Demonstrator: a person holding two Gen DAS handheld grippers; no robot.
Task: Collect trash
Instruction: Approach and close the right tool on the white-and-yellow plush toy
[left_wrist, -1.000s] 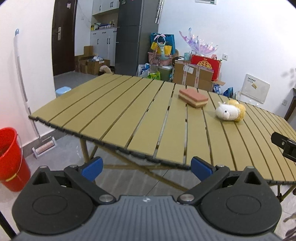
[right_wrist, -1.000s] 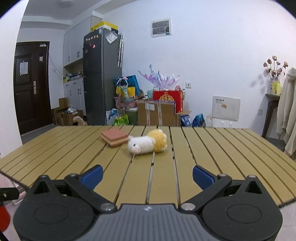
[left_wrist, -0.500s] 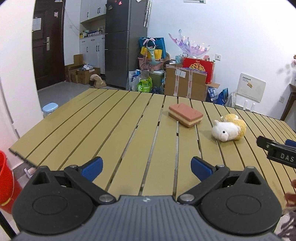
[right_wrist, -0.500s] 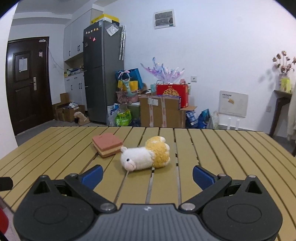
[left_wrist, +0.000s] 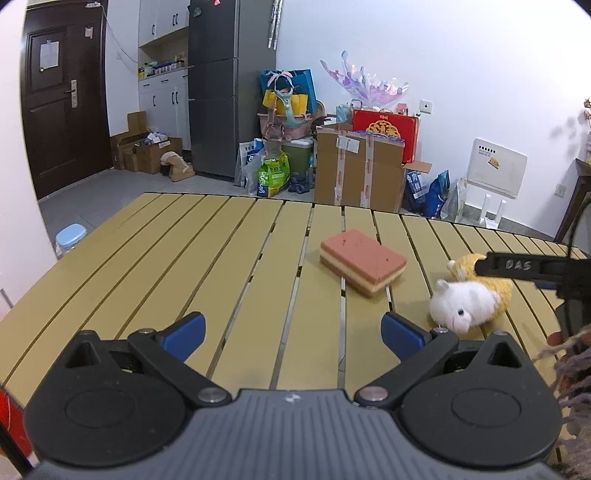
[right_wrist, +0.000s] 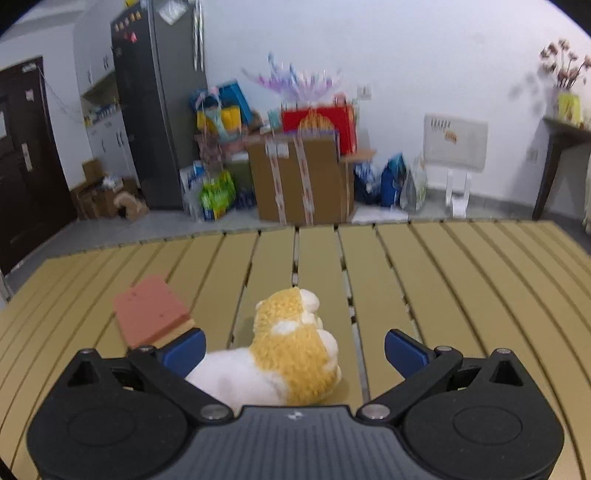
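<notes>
Both grippers, left (left_wrist: 291, 332) and right (right_wrist: 294, 349), hang spread wide over the slatted table (left_wrist: 184, 258), bare boards all round. The right has closed in on the plush toy (right_wrist: 291, 347), now between its fingers beside the sponge (right_wrist: 149, 308).

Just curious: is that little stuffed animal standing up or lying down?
Lying down. The plush toy rests on its side on the slatted table, face toward the near edge, between the open right gripper fingers.
</notes>
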